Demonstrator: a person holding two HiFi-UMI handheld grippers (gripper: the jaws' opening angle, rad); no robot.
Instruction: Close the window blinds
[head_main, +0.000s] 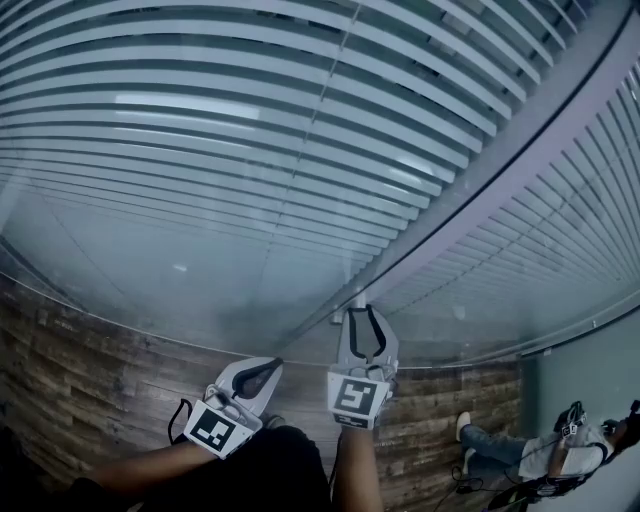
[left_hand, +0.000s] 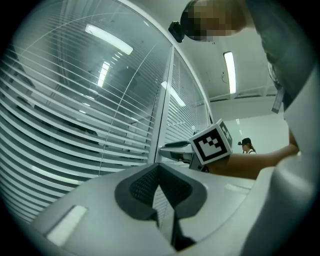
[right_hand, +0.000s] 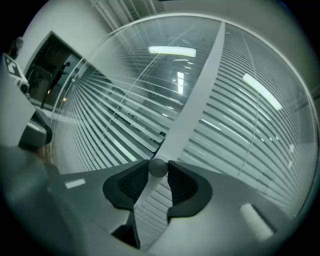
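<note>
Right gripper (right_hand: 158, 170): fingers closed narrowly on a small round knob (right_hand: 158, 166) against the window post (right_hand: 200, 90). Left gripper (left_hand: 159, 169) (fingers together, empty) hangs near the post. Blinds (right_hand: 250, 130) flank the post, slats gapped.

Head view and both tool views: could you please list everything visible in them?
blinds: two panels, white slats, either side of the post
post: one, grey, between the panels
knob: one, grey, in front of the post
floor: one, brown wood planks, below the window
seated person: one, pale top, on the floor, lower right
ceiling light: one, white strip, overhead
left tool: one, white, shut, empty
right tool: one, white, shut on the knob
</note>
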